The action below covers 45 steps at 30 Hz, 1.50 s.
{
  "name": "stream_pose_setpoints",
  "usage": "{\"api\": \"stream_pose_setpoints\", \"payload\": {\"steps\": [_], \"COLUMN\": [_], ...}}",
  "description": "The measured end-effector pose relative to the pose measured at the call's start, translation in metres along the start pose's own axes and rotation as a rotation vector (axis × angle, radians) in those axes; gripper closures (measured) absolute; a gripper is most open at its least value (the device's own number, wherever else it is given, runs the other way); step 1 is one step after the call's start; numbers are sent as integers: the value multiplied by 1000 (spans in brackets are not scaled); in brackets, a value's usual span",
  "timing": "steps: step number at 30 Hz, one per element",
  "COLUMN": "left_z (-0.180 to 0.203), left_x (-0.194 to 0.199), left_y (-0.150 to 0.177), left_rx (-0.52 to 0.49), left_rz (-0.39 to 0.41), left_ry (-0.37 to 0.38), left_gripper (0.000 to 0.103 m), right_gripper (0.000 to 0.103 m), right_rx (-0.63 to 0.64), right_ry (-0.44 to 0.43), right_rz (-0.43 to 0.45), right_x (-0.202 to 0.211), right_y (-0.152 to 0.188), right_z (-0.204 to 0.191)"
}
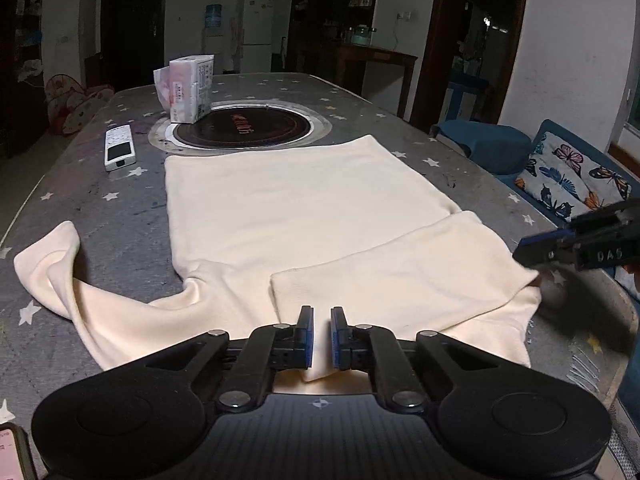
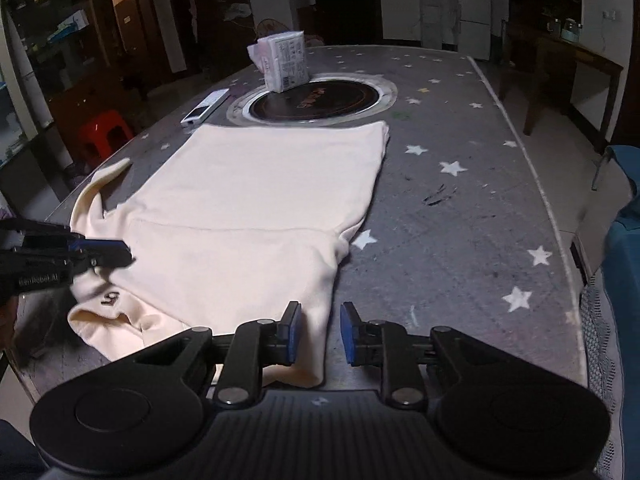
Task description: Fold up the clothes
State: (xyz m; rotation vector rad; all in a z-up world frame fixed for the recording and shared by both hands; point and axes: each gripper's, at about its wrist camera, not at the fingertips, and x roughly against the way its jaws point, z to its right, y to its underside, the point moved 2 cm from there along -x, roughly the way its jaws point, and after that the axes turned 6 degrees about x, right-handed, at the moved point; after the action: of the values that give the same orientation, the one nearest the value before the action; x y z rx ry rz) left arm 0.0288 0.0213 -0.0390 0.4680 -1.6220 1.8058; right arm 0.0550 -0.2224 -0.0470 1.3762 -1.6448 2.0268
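A cream long-sleeved top (image 1: 288, 216) lies flat on the grey star-patterned table (image 1: 120, 216), also in the right wrist view (image 2: 248, 208). Its right sleeve (image 1: 384, 272) is folded across the body. Its left sleeve (image 1: 52, 276) lies spread out to the left. My left gripper (image 1: 321, 322) hovers over the near collar edge, jaws slightly apart with nothing between them. My right gripper (image 2: 320, 320) is open over the near right edge of the top, cloth under its left finger. Each gripper shows in the other view: the right (image 1: 560, 248), the left (image 2: 100, 254).
A white remote (image 1: 118, 147) lies far left. A tissue pack (image 1: 188, 88) stands on the rim of the round inset cooktop (image 1: 244, 128) beyond the top. A blue sofa with a butterfly cushion (image 1: 576, 180) is beside the table's right edge. A red stool (image 2: 104, 130) stands left.
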Motion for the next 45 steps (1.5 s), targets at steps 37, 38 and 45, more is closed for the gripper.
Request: {"api": "stream_pose_setpoints", "payload": {"steps": [37,38,45], "left_z": [-78,-79,-96], "left_x": [-17,-23,-47], "left_y": [-54,-54,-52], "left_rx": [112,107,143], "left_rz": [139,122,47], "left_ry": [-596,-610,-647], "left_gripper": [47,47,91], "right_gripper": [91,91,91], "right_rx": [126,127,112], "right_ry": [-83,-87,-90], "right_rz": [74,71,72], "right_x": [-18,-18,-12], "right_y": [-35,-34,-28], "right_z": [-62,-63,-61]}}
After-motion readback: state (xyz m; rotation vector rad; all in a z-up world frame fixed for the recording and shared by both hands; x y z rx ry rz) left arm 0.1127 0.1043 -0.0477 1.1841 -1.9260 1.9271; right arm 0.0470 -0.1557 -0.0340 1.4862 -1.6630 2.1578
